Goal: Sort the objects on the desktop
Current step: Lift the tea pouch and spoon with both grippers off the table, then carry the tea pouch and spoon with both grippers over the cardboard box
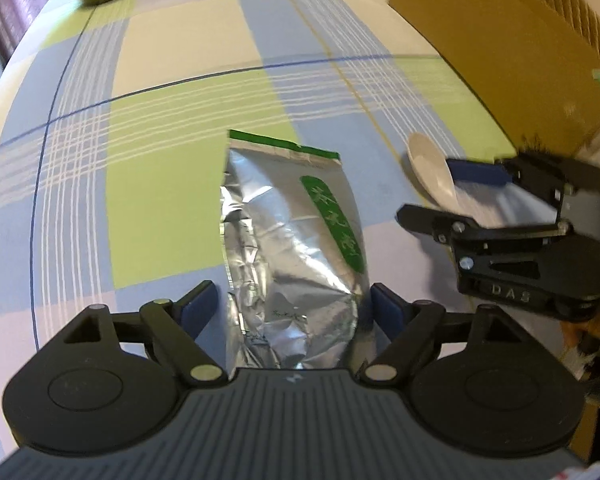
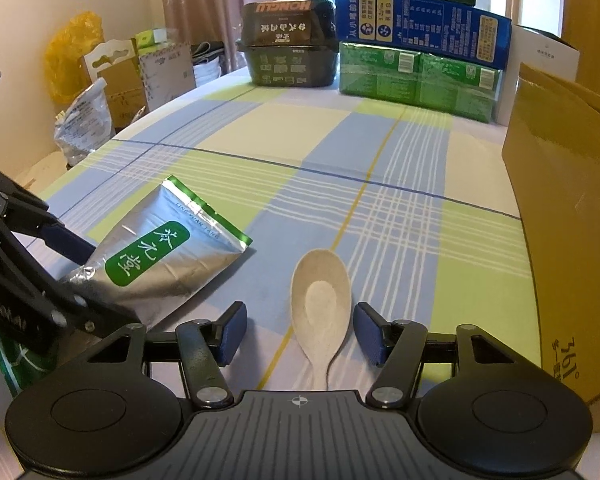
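A silver foil pouch [image 1: 288, 264] with a green label lies on the plaid tablecloth [image 1: 172, 128]. My left gripper [image 1: 293, 308] stands open around its near end, the right pad almost at the foil and a small gap on the left. A white spoon [image 2: 320, 300] lies bowl-forward beside the pouch [image 2: 160, 264]. My right gripper [image 2: 300, 332] is open with the spoon's neck between its blue pads, not touching. In the left wrist view the right gripper [image 1: 444, 194] straddles the spoon [image 1: 428, 164]. The left gripper [image 2: 80, 276] shows at the left edge of the right wrist view.
A large cardboard box [image 2: 560, 240] stands along the right side, close to the spoon. At the table's far edge sit a black food container [image 2: 288, 48], green packs [image 2: 416, 80] and a blue box [image 2: 420, 24]. Bags and cartons [image 2: 120, 80] stand beyond the left edge.
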Motion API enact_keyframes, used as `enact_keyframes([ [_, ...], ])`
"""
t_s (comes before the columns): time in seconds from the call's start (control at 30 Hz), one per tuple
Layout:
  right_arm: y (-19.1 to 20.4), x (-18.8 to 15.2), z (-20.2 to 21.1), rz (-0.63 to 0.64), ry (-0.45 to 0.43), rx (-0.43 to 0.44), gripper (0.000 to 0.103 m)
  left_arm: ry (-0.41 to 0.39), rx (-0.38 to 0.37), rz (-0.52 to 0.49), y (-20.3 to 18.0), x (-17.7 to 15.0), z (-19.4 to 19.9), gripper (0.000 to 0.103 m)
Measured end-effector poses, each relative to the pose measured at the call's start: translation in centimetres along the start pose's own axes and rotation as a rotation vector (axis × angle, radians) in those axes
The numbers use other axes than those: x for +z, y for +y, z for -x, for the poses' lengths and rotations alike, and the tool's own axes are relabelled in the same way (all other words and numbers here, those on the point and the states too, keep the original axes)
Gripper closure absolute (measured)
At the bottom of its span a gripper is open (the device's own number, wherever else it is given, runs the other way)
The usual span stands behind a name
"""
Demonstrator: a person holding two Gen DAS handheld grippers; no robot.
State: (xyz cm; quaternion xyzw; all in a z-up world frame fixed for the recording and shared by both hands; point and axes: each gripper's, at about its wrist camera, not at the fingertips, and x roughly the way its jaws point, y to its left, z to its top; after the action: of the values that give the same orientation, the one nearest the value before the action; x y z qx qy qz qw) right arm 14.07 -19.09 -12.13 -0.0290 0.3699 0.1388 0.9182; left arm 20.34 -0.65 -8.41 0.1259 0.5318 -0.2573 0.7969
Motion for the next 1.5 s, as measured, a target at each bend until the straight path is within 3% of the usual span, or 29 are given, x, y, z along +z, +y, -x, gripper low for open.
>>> enact_keyframes([
  [0.13,-0.2,0.1,-0.1,-0.009,-0.003,0.000,0.045,-0.002,0.046,-0.087,-1.6,-0.4,-0.3,0.026],
  [0.27,-0.4,0.2,-0.3,-0.007,-0.011,-0.004,0.045,-0.028,0.026,-0.015,-0.4,-0.3,0.5,0.055],
  [0.3,-0.4,0.2,-0.4,-0.001,-0.012,-0.005,0.045,-0.029,0.018,0.006,-0.1,-0.3,0.5,0.057],
  [0.5,-0.4,0.1,-0.4,-0.009,-0.027,-0.010,0.050,-0.053,0.018,0.043,0.1,-0.4,0.6,0.058],
  [0.57,-0.5,0.1,-0.5,-0.010,-0.032,-0.016,0.055,-0.054,0.017,0.050,0.1,-0.3,0.5,0.058],
  [0.63,-0.5,0.1,-0.5,-0.009,-0.037,-0.030,0.071,-0.054,0.020,0.048,-0.1,-0.3,0.6,0.058],
  [0.67,-0.6,0.1,-0.5,-0.005,-0.038,-0.039,0.073,-0.054,0.022,0.047,-0.1,-0.3,0.6,0.058],
  [1.07,-0.3,-0.2,3.2,-0.056,-0.058,-0.031,0.073,-0.068,0.019,0.098,-0.6,-1.5,1.6,0.061],
  [1.5,-0.3,0.1,8.8,-0.103,-0.098,-0.054,0.073,-0.115,0.007,0.138,-2.8,-2.5,5.6,0.061],
])
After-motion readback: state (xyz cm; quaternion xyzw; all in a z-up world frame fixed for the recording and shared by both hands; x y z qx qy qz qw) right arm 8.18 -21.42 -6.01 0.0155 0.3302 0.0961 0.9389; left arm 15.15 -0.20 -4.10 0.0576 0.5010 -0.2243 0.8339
